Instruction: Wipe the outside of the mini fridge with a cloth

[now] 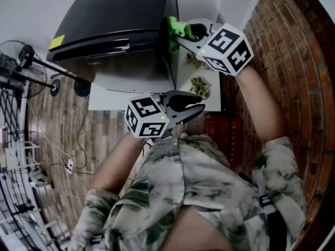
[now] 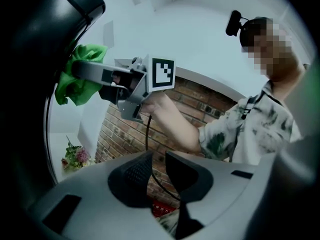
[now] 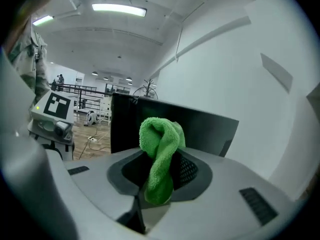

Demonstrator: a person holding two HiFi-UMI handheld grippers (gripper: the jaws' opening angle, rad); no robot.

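Observation:
The black mini fridge (image 1: 115, 20) stands on a white stand, seen from above in the head view. My right gripper (image 1: 181, 36) is shut on a green cloth (image 1: 175, 29) and holds it against the fridge's upper right side edge. In the right gripper view the cloth (image 3: 160, 154) hangs bunched between the jaws, with the fridge's dark side (image 3: 130, 124) just behind it. My left gripper (image 1: 200, 109) hovers lower, in front of my chest, shut with nothing in it. From the left gripper view the cloth (image 2: 80, 79) shows pressed on the fridge (image 2: 30, 59).
A brick wall (image 1: 282, 41) runs close on the right. A white shelf (image 1: 183, 69) beside the fridge carries small flower bunches (image 1: 200, 86). A red box (image 1: 224, 130) lies below it. A floor fan (image 1: 23, 61) and cables lie on the wooden floor to the left.

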